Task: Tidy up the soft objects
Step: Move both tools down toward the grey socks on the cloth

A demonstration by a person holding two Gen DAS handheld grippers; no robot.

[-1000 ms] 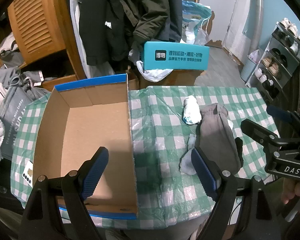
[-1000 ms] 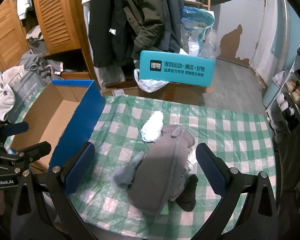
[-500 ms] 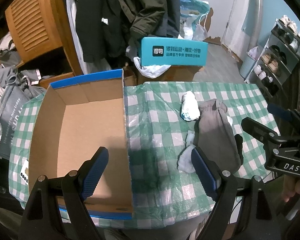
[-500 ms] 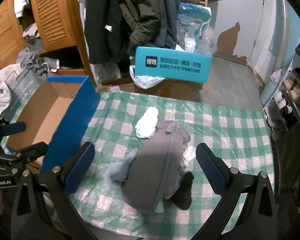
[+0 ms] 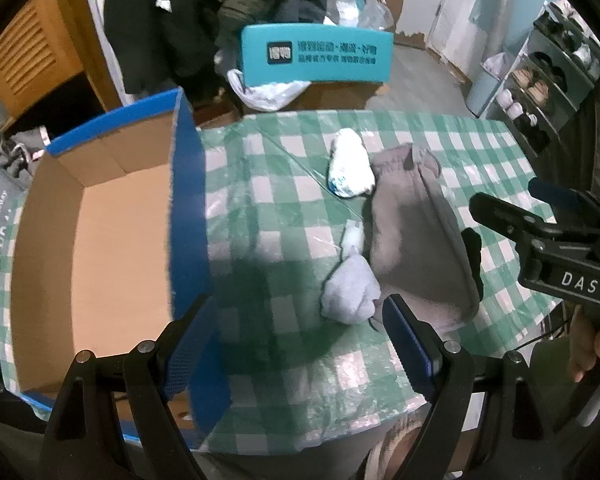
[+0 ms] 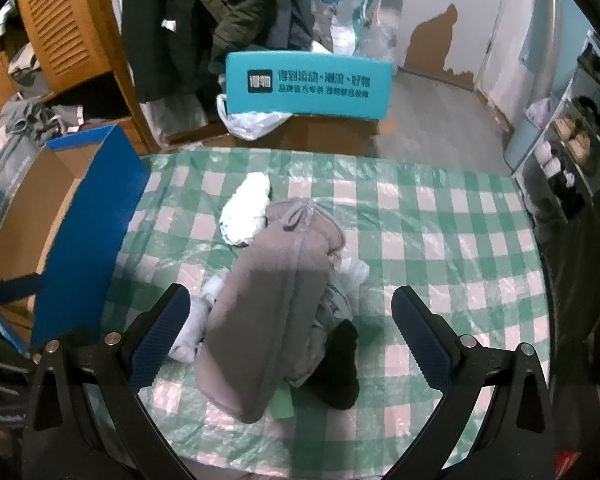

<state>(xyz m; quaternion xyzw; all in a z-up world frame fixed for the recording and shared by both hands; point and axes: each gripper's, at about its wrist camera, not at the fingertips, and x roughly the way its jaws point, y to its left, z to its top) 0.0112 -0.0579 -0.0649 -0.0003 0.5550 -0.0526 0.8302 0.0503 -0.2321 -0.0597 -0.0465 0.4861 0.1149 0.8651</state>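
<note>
- Two wide-spread blue pads frame your left gripper in the left wrist view; it is parted and holds nothing, hanging over the near edge of the checked tablecloth between the box and the pile. That looks like a waiting spot, placed so either side is reachable.
- Same view: the cardboard box with blue outer walls sits at the left end of the table, top open toward you, which makes it the likely drop point. What shows of its floor is bare cardboard, with nothing soft in it yet.
- Same view: the soft things lie right of the box. A white bundle touches the far end of the grey garment, and a pale blue sock lies against its near left side.
- Same view: your right gripper comes in from the right, just beside the grey garment.
- In the right wrist view, your right gripper is also spread wide and grips nothing; its pads flank the near end of the grey garment, so I judge you are lining up to take that piece first.
- Same view: a black sock and a scrap of green poke out from under the garment, so lifting it may drag them along.
- Same view: the box stands well left, its inside mostly hidden by its blue wall.
</note>
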